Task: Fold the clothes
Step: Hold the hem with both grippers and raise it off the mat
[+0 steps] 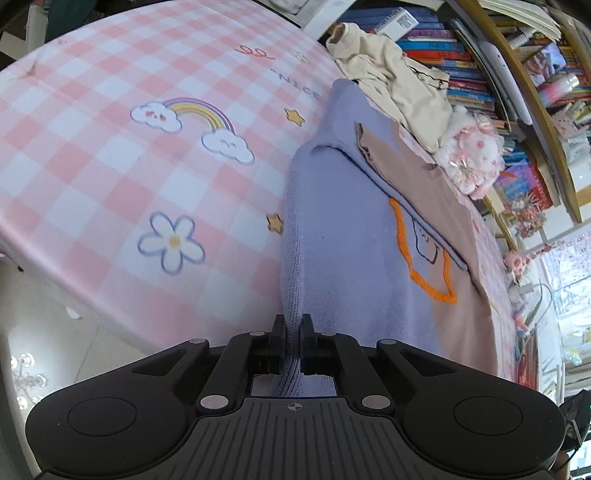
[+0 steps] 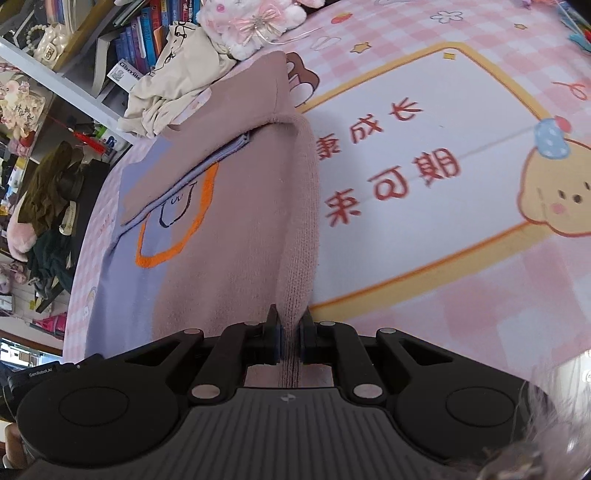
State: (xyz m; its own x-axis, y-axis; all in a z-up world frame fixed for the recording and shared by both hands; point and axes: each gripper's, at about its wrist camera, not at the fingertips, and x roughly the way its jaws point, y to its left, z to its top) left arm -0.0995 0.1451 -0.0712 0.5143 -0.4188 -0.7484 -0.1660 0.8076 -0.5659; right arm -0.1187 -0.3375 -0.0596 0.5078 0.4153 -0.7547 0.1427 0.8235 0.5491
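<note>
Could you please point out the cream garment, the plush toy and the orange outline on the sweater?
cream garment [image 1: 399,81], left wrist view, its crumpled middle.
plush toy [image 2: 251,22], right wrist view, its pink bow.
orange outline [image 1: 424,280], left wrist view, its lower edge.

This is a home, most likely a child's bedroom or playroom. A pink checked cloth [image 1: 110,155] printed with rainbows, clouds and flowers covers the worktop. At one o'clock in the left wrist view, crammed bookshelves [image 1: 461,55] hold colourful books. A fluffy white and pink plush toy [image 1: 469,155] sits near a crumpled cream garment [image 1: 399,85].
</note>
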